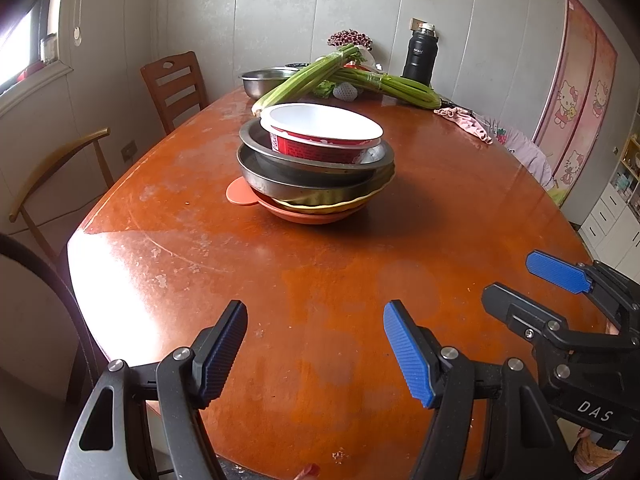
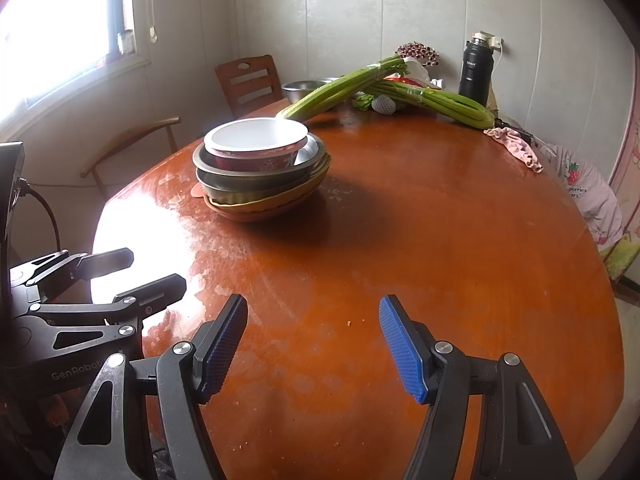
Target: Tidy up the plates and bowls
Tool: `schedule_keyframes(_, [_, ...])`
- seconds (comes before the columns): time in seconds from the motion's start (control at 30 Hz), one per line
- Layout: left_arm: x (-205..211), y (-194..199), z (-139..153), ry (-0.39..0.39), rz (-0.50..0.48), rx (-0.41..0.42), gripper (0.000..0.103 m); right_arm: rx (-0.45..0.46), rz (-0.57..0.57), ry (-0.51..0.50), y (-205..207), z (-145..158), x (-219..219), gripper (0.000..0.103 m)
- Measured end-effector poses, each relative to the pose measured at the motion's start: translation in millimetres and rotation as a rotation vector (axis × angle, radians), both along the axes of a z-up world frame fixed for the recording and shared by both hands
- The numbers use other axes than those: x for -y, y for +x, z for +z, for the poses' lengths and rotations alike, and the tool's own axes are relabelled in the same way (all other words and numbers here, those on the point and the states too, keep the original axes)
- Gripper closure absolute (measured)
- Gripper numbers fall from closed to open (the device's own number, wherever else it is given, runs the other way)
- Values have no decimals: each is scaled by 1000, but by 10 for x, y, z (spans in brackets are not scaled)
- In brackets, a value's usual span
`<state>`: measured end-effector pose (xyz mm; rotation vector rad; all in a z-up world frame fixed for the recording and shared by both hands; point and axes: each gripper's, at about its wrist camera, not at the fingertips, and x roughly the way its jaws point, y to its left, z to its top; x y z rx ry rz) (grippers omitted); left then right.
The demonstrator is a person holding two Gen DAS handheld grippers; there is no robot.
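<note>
- While both your grippers hover over the near end of the wooden table [image 1: 420,208], the stack of dishes [image 1: 316,164] sits well ahead of them, toward the middle of the tabletop.
- Your left gripper [image 1: 315,354] has its jaws spread wide with nothing between the blue pads [image 1: 408,356].
- Your right gripper [image 2: 313,348] is likewise spread apart and empty; from the left wrist view you see it just beside the left one, on its right.
- Topmost in the stack is a white-lined red bowl [image 1: 320,130], nested in two metal pans [image 1: 312,168].
- Under those you have a yellow dish [image 1: 340,202], then an orange plate [image 1: 308,214] touching the table, its tab sticking out on the left.
- At the far end lie two bundles of green stalks [image 1: 360,76], one propped on a steel bowl [image 1: 266,80], with a black flask [image 1: 420,56] upright near the wall.
- A pink cloth [image 1: 464,120] lies at the right edge of the table.
- Two wooden chairs [image 1: 176,88] stand on the left side.
</note>
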<state>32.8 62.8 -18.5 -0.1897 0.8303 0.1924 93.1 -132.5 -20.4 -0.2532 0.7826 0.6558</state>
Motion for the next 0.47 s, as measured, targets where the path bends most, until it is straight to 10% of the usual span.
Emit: schedule_keyframes(0.47, [-315,123,23,-51,2,-1,33,-27,-20,8,144,-42,106,33])
